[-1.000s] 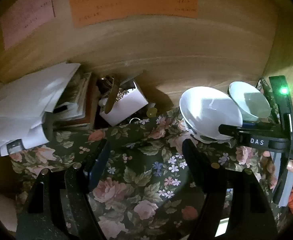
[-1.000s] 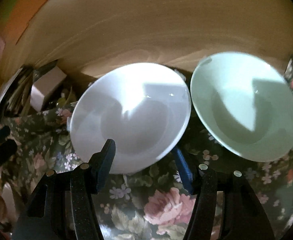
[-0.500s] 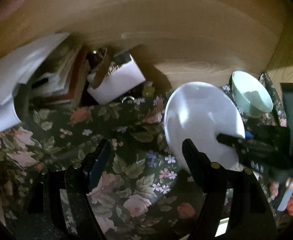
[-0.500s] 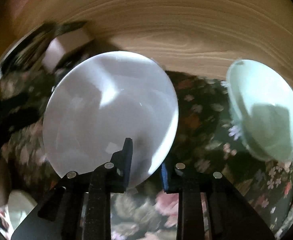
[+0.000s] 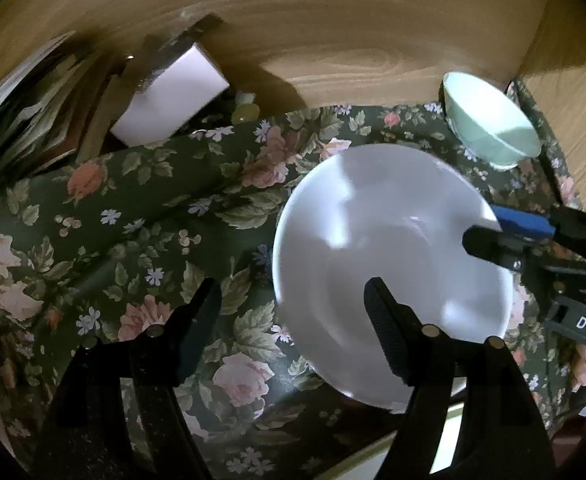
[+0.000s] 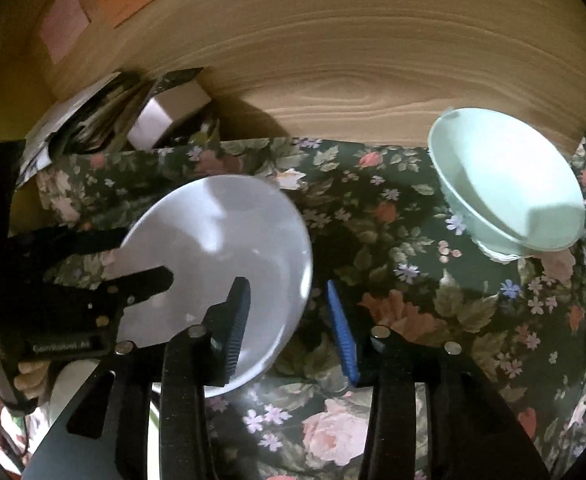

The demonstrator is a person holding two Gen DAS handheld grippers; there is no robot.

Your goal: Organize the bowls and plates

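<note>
A white bowl (image 5: 389, 264) sits on the floral cloth (image 5: 141, 216); in the right wrist view it (image 6: 221, 248) is at centre left. A pale green bowl (image 5: 489, 124) stands at the back right, also in the right wrist view (image 6: 505, 184). My left gripper (image 5: 293, 312) is open, its right finger over the white bowl's near rim. My right gripper (image 6: 289, 312) is open; its left finger lies over the white bowl's right rim and its blue-padded right finger is outside, apart from the bowl. In the left wrist view the right gripper (image 5: 505, 232) reaches in from the right.
A white box (image 5: 173, 96) and a stack of papers and books (image 5: 33, 112) crowd the back left. A wooden wall (image 5: 333, 32) closes the back and the right side. A hand (image 6: 33, 376) holds the left gripper at the lower left of the right wrist view.
The right gripper's jaws, narrowed on the white bowl's rim half a second ago, have opened. The bowl has come nearer and to the left, away from the green bowl. The left gripper moved toward it.
</note>
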